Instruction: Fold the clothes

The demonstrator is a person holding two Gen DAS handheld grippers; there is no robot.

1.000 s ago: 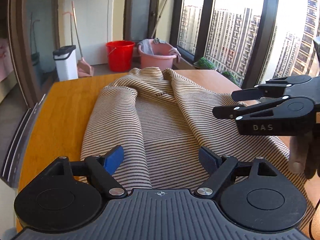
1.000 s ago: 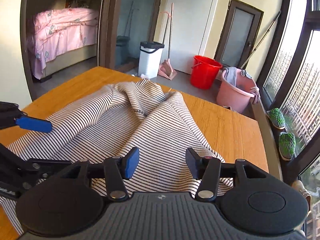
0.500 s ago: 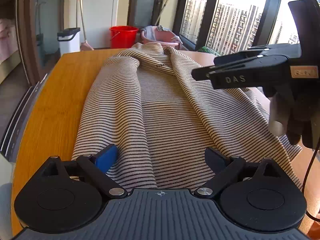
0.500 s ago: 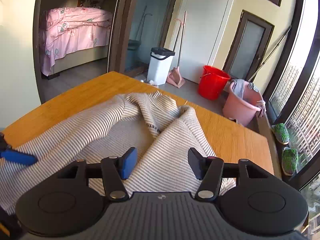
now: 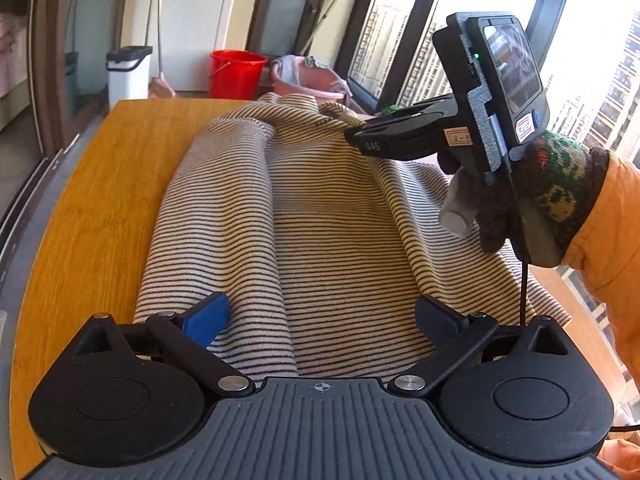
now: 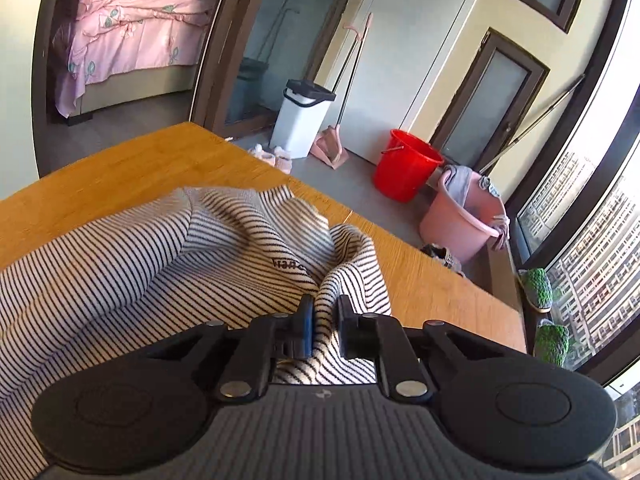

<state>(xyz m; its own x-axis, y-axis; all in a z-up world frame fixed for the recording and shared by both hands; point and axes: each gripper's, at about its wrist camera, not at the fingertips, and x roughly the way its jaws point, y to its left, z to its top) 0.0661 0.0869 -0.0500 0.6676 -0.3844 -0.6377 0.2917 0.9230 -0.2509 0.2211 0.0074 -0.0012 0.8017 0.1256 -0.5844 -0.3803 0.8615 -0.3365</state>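
Observation:
A cream garment with thin dark stripes (image 5: 320, 220) lies lengthwise on the wooden table (image 5: 100, 200), its collar end bunched at the far side. My left gripper (image 5: 320, 308) hovers over the near hem, its jaws still opening, with cloth lying under the gap and neither pad pressing it. In the right wrist view my right gripper (image 6: 325, 312) is shut on a raised fold of the garment (image 6: 100, 264) beside the collar. The left wrist view shows that gripper (image 5: 354, 134) held by a gloved hand (image 5: 480, 208) in an orange sleeve, its tips at the far right shoulder.
Bare table (image 6: 140, 160) runs left of the garment and beyond the collar. On the floor past the far edge stand a white bin (image 6: 304, 120), a red bucket (image 6: 406, 170) and a pink basin (image 6: 464, 220). Tall windows and a sill with small plants (image 6: 538, 288) line the right side.
My right gripper has moved toward the collar and closed on a fold of the striped cloth. My left gripper's jaws have spread wider over the near hem.

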